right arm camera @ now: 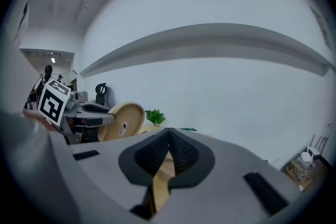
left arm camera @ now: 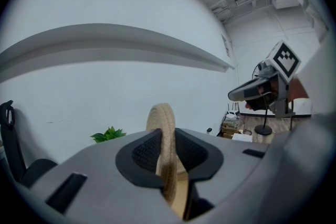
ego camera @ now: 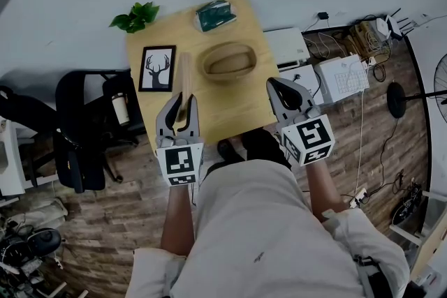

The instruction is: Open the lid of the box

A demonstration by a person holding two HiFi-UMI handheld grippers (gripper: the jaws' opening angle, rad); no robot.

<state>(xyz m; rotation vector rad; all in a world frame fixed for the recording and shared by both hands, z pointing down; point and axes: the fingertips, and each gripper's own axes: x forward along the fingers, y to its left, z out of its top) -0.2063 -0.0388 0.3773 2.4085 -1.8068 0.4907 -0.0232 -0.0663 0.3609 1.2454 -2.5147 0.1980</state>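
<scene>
Left gripper (ego camera: 182,100) clamps the lid (ego camera: 185,77) upright on edge, left of the open box (ego camera: 229,61) at mid-table (ego camera: 159,35); right gripper (ego camera: 276,85), jaws together and empty, hangs near the box's right.

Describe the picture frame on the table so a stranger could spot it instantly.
Find the light wooden table. At its left edge, between the green plant and the left tool, sits the picture frame. It alone is rectangular and black-bordered, showing a black deer head on white.
</scene>
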